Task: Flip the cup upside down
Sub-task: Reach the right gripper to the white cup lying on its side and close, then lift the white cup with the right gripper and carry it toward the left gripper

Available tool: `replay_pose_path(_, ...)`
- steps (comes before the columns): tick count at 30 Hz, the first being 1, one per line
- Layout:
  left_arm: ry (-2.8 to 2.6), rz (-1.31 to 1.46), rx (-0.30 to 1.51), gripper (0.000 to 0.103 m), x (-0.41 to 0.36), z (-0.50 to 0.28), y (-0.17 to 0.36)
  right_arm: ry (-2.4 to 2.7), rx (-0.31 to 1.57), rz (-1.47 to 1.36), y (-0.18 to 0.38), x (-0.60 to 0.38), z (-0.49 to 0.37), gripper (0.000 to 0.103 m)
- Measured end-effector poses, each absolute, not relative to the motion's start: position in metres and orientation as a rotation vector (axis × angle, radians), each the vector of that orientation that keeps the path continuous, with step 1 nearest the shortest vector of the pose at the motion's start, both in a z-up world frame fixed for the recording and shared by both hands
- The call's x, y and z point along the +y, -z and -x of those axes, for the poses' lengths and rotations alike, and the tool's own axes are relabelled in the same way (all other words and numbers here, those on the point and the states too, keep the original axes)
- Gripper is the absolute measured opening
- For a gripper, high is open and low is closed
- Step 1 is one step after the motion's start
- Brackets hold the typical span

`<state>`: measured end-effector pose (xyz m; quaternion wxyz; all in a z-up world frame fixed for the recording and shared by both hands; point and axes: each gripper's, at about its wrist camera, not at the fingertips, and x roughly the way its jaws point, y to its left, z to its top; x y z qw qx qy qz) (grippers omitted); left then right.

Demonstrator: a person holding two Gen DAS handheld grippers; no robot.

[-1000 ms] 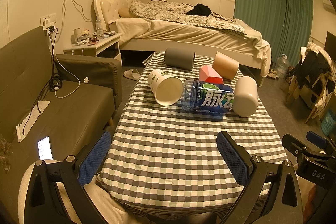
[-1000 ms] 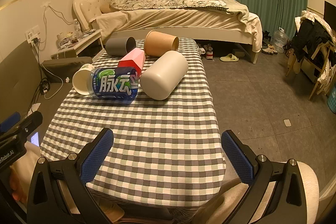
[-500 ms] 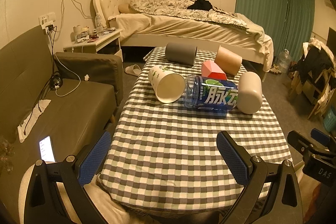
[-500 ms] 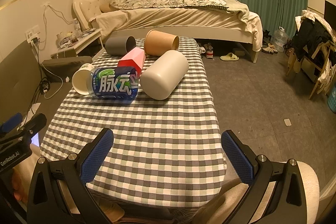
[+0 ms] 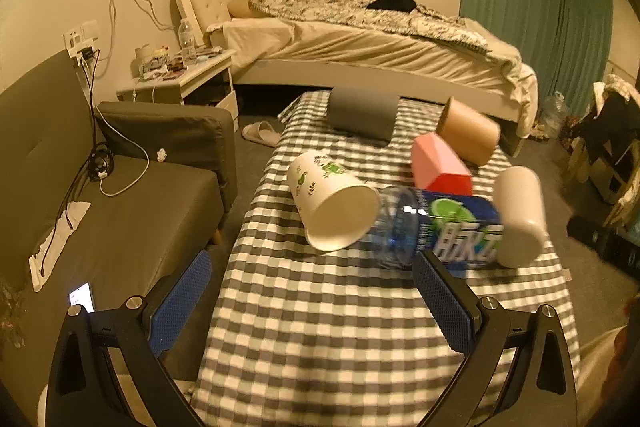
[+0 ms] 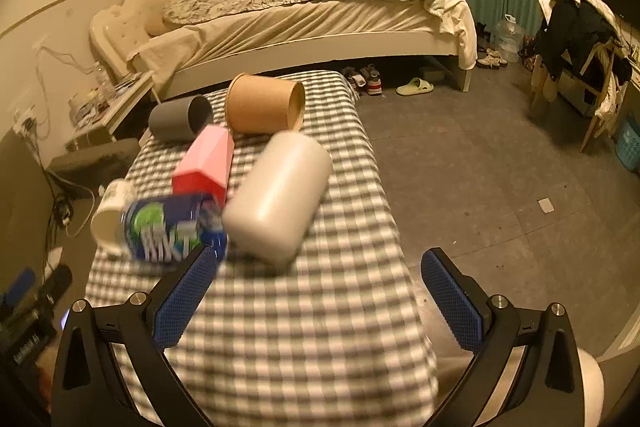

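Observation:
Several cups lie on their sides on the checked table [image 5: 320, 307]. A white paper cup with green print [image 5: 332, 203] faces me with its mouth open. A cream cup [image 5: 520, 215] [image 6: 276, 195], a brown paper cup [image 5: 468, 135] [image 6: 264, 103] and a grey cup [image 5: 364, 111] [image 6: 180, 117] lie further back. My left gripper [image 5: 312, 303] is open and empty, short of the white cup. My right gripper [image 6: 320, 299] is open and empty, just short of the cream cup.
A blue-labelled plastic bottle [image 5: 436, 231] [image 6: 172, 227] lies between the white and cream cups. A pink and red carton [image 5: 440, 167] [image 6: 206, 163] lies behind it. A grey sofa [image 5: 120, 211] stands left of the table, a bed [image 5: 360, 43] behind.
Both grippers have moved forward toward the objects on the table. The right view has swung to the right and is blurred. Both stay open.

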<state>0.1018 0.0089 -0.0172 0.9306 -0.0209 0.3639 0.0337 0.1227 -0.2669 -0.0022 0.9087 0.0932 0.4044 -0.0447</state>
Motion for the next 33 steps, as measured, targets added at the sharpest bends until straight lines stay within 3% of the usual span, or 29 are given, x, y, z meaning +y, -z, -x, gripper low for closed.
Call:
replay_pose_path(9,-0.034,0.059,0.825,0.103,0.016,-0.125,0.047,0.101,0.935,-0.234,0.027,-0.253,-0.190,0.102)
replay_pose_path(18,-0.013,0.061,0.865,0.103,0.017,-0.135,0.058,0.099,1.038,-0.289,0.055,-0.254,-0.220,0.090)
replay_pose_path(22,-0.015,0.062,0.878,0.103,0.018,-0.136,0.061,0.085,1.073,-0.330,0.063,-0.255,-0.225,0.087)
replay_pose_path(25,-0.019,0.053,0.877,0.103,0.018,-0.135,0.061,0.046,1.092,-0.335,0.063,-0.252,-0.225,0.078)
replay_pose_path(33,-0.047,0.019,0.845,0.103,0.015,-0.120,0.052,0.018,1.098,-0.321,0.049,-0.258,-0.187,0.076)
